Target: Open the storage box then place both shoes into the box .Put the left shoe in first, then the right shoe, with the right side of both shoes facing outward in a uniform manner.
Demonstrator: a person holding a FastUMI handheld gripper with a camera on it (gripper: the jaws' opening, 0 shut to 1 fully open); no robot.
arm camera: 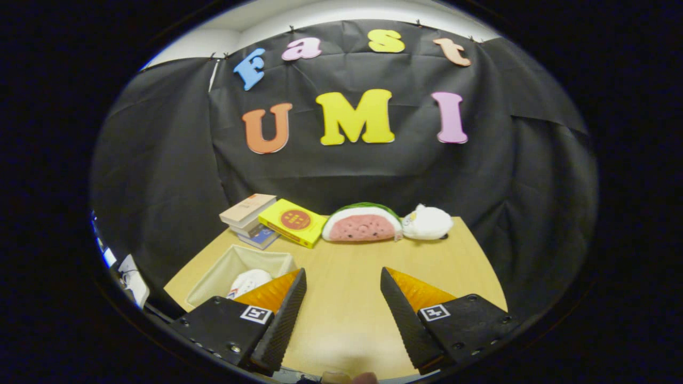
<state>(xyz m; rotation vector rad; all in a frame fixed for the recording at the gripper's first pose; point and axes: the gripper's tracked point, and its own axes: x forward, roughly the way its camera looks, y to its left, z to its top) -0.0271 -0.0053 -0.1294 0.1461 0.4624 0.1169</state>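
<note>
A pale fabric storage box (230,266) stands open on the wooden table (352,298), to the left of my left finger. A white shoe (249,281) lies inside it, partly hidden behind that finger. My gripper (342,277) is open above the table with nothing between its fingers; bare tabletop shows in the gap.
Beyond the fingers, along the table's far edge, sit a stack of books (249,216), a yellow book (292,221) leaning on it, a watermelon-slice plush (363,224) and a white plush (428,222). Black cloth walls the booth behind and at both sides.
</note>
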